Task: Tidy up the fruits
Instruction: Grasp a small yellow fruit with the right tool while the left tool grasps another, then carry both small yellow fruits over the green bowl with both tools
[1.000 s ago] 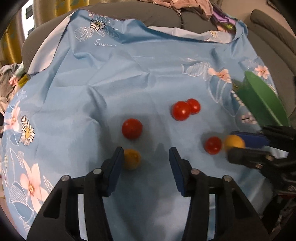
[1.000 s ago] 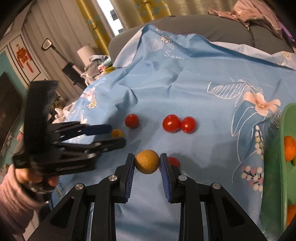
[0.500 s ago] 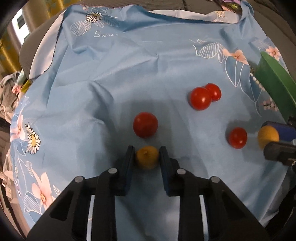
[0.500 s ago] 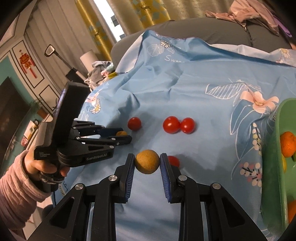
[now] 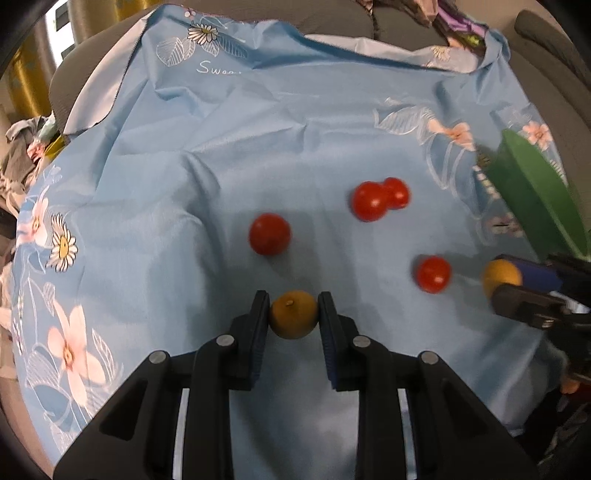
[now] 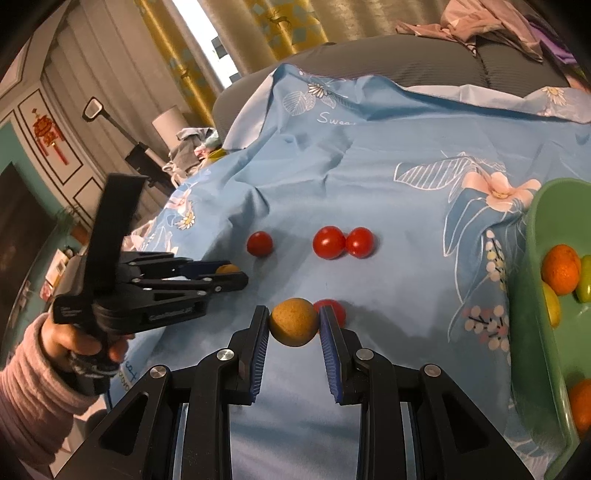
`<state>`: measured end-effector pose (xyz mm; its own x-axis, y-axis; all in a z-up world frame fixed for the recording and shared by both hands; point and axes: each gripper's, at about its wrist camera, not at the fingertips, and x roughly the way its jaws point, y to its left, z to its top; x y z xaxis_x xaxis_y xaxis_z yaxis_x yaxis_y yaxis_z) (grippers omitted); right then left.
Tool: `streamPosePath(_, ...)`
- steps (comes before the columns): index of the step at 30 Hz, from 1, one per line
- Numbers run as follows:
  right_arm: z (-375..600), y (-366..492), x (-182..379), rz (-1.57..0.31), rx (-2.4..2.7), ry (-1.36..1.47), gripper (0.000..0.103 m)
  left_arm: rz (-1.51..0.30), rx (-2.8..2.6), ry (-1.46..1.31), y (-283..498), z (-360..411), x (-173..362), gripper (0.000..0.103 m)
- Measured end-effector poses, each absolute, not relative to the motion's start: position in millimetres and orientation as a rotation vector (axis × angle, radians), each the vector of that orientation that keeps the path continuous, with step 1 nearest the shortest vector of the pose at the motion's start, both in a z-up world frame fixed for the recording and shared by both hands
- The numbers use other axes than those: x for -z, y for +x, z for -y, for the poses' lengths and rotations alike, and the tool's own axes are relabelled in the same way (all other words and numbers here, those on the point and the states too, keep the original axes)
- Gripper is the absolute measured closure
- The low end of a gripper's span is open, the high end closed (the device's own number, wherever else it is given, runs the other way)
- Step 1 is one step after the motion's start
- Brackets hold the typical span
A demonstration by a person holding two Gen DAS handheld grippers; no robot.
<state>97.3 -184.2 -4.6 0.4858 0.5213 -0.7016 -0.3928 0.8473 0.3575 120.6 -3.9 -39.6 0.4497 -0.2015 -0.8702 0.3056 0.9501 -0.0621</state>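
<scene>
My left gripper [image 5: 293, 314] is shut on a small yellow-brown fruit [image 5: 293, 314] just above the blue flowered cloth [image 5: 258, 147]. My right gripper [image 6: 294, 323] is shut on another yellow-brown fruit [image 6: 294, 322], also seen at the right edge of the left wrist view as a yellow ball [image 5: 500, 275]. Several red tomatoes lie on the cloth: one alone [image 5: 269, 233], a touching pair [image 5: 369, 201], and one [image 5: 433, 274] near the right gripper. A green bowl [image 6: 532, 295] at the right holds oranges [image 6: 560, 268] and yellow-green fruit.
The cloth covers a grey sofa [image 6: 424, 59] with clothes piled at its back [image 6: 491, 22]. A person's hand in a pink sleeve [image 6: 33, 384] holds the left gripper. Clutter, a lamp and curtains stand beyond the cloth's left edge.
The left gripper moved forward over the yellow-brown fruit and closed on it. The right gripper kept its fruit and barely moved.
</scene>
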Motion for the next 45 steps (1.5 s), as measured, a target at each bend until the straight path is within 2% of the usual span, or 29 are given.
streamPosePath(24, 205, 34, -36, -0.831, -0.522, 0.145, 0.074, -0.926, 0.363, 0.052, 26, 30, -27, 0.076)
streamPosePath(45, 251, 18, -53, -0.755, -0.423, 0.203, 0.074, -0.838, 0.48, 0.09, 21, 74, -59, 0.076)
